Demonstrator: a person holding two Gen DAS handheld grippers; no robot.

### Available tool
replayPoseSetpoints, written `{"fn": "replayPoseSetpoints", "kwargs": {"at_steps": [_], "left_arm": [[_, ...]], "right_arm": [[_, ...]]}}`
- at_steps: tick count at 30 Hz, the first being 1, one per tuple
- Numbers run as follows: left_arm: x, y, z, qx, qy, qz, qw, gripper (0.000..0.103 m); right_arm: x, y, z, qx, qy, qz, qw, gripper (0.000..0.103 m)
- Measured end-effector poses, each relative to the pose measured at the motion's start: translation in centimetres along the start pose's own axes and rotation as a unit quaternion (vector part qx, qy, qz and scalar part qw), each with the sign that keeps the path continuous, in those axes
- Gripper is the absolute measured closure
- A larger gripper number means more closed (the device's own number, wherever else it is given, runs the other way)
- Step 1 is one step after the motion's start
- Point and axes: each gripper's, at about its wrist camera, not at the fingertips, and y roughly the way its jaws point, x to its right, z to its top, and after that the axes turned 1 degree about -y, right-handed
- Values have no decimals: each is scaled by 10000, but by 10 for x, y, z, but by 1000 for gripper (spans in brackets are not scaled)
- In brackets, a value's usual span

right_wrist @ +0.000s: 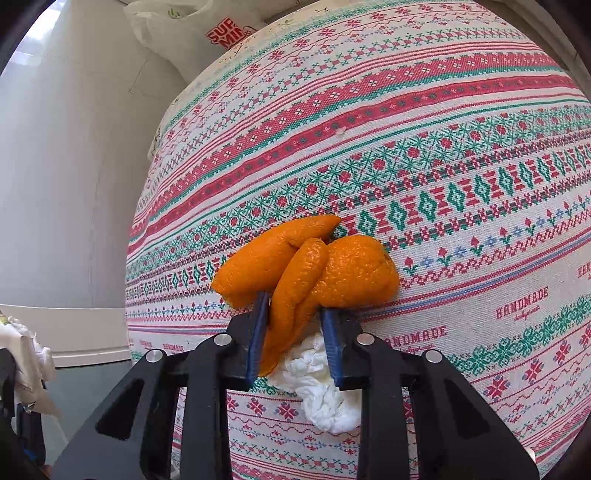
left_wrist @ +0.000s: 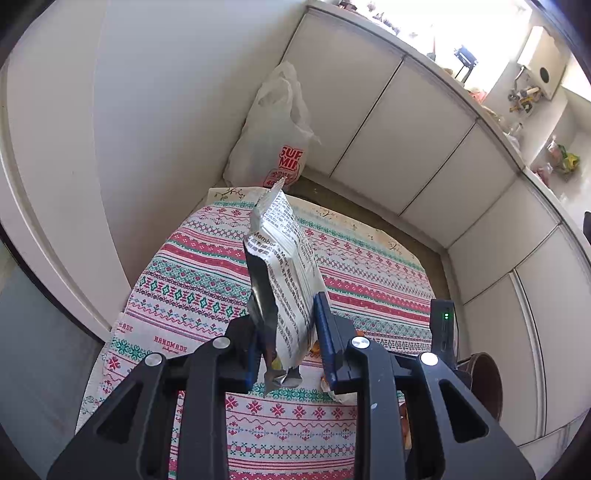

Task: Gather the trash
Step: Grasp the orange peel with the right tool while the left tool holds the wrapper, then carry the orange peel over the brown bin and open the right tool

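Observation:
My left gripper (left_wrist: 286,302) is shut on a silver snack wrapper (left_wrist: 284,266) with black print and holds it upright above the patterned tablecloth (left_wrist: 199,280). My right gripper (right_wrist: 295,310) is closed around orange peel (right_wrist: 306,269) that lies on the tablecloth (right_wrist: 443,184); the blue fingers (right_wrist: 258,332) press the peel's middle strip. A crumpled white tissue (right_wrist: 325,387) lies on the cloth just under the right gripper. A white plastic bag (left_wrist: 273,133) with red lettering stands on the floor beyond the table, against the wall; it also shows in the right wrist view (right_wrist: 192,29).
White cabinet doors (left_wrist: 424,155) run along the right under a cluttered counter. A white wall (left_wrist: 147,110) is close on the left. A brown round container (left_wrist: 484,384) sits at the table's right side. Bits of orange peel (left_wrist: 404,424) lie under the left gripper.

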Motion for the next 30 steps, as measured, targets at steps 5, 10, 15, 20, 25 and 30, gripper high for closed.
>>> {"fn": "replayPoseSetpoints", "kwargs": {"at_steps": [5,10,15,20,25,30], "left_arm": [[3,1,-1,4,1,-32,10000,76],[9,0,-1,48,-30,-143,9999,76],[21,4,-4,0,-53,-324,9995,76],[42,9,-9,-71,0,-543,9985,76],[65,14,-16,-126,131,-679,9975,76],[86,19,-24,-180,302,-714,9968,76]], "right_arm": [[2,-21,-5,131,-122,83,9998,85],[-1,-63,-10,516,-330,167,9980,86],[5,-137,-15,1280,-456,278,9903,86],[33,-227,-29,2432,-501,-100,9686,86],[86,-308,-49,3605,-259,-855,9285,86],[152,-351,-66,4496,127,-1901,8727,85]]}}
